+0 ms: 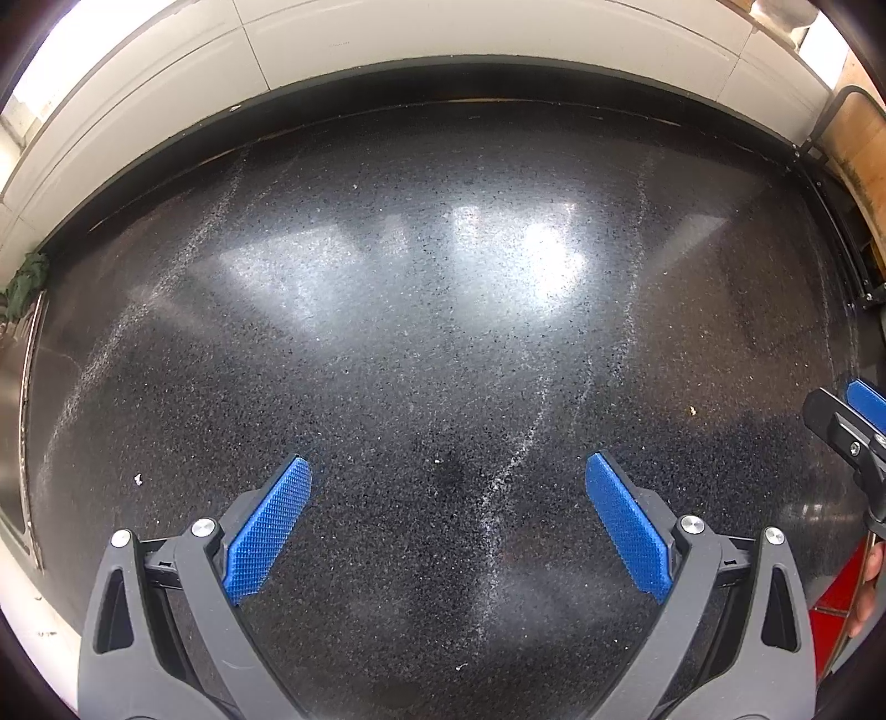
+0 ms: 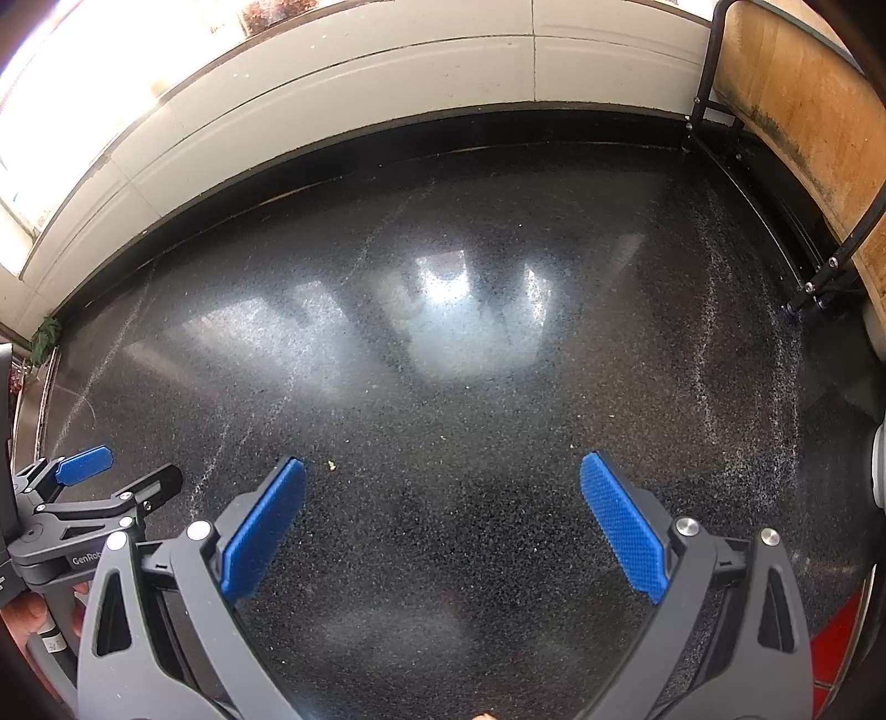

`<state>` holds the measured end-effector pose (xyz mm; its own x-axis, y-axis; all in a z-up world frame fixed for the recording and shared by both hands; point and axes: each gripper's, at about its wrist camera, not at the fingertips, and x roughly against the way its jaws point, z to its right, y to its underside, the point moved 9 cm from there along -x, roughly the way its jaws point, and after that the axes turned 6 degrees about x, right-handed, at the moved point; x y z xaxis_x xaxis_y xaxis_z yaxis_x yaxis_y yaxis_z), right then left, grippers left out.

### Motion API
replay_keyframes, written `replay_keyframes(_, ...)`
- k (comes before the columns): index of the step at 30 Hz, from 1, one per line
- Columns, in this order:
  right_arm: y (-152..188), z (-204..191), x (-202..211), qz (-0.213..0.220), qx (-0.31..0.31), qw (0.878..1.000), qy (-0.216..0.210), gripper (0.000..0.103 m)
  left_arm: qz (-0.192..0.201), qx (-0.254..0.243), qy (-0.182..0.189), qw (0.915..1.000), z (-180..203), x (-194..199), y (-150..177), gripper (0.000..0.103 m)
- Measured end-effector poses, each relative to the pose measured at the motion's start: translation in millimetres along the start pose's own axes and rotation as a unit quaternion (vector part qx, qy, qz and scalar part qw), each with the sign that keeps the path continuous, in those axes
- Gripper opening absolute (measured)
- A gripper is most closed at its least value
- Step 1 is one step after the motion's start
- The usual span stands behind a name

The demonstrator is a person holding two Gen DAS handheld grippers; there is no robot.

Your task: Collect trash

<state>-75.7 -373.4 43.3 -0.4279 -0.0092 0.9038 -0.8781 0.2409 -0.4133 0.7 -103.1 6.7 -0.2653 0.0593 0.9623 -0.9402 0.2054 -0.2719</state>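
Both grippers hover over a dark speckled countertop [image 1: 443, 332]. My left gripper [image 1: 448, 471] is open and empty, blue pads wide apart. My right gripper [image 2: 443, 471] is open and empty too. Only tiny scraps show: a white crumb [image 1: 138, 479] left of the left gripper, a small white speck [image 1: 437, 459] between its fingers, and a tan crumb [image 1: 692, 410] to its right, which also shows in the right wrist view [image 2: 331, 465] just beyond the right gripper's left finger. The right gripper shows at the left view's right edge [image 1: 853, 415]; the left gripper shows at the right view's left edge [image 2: 119, 471].
A white tiled wall [image 1: 443, 50] runs along the back of the counter. A wooden board in a black metal rack [image 2: 803, 122] stands at the right. A steel sink edge [image 1: 25, 387] and a green cloth [image 1: 25, 282] lie at the left. Red floor [image 1: 836, 609] shows beyond the near right edge.
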Motion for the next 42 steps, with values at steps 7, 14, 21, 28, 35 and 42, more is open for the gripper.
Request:
replay_keyframes(7, 2.8, 1.2, -3.0, -0.003, -0.001, 1.000, 0.002, 0.096, 0.002, 0.009, -0.003, 0.9999, -11.1, 3.2, 3.8, 0.097)
replay_keyframes(14, 4.2, 2.7, -5.8, -0.007, -0.004, 1.000, 0.004, 0.096, 0.002, 0.019, -0.003, 0.9998, -20.7, 4.2, 10.1, 0.097)
replay_keyframes(21, 5.4, -2.3, -5.0, -0.007, 0.000, 1.000, 0.009, 0.096, 0.000, 0.022, -0.004, 0.9998, -27.5, 4.9, 16.2, 0.097)
replay_keyframes(28, 10.4, -9.7, -6.6, -0.012, 0.005, 1.000, 0.011, 0.096, -0.004, 0.030, -0.005, 0.9995, -39.9, 4.7, 23.7, 0.097)
replay_keyframes(35, 12.8, -19.4, -8.5, -0.017, 0.014, 1.000, 0.008, 0.096, -0.009, 0.028, -0.005, 0.9995, -48.9, 2.7, 32.9, 0.097)
replay_keyframes(42, 14.3, -27.1, -11.8, -0.023, 0.022, 0.999, 0.003, 0.096, -0.012, 0.036, -0.006, 0.9993, -51.3, 3.5, 37.4, 0.097)
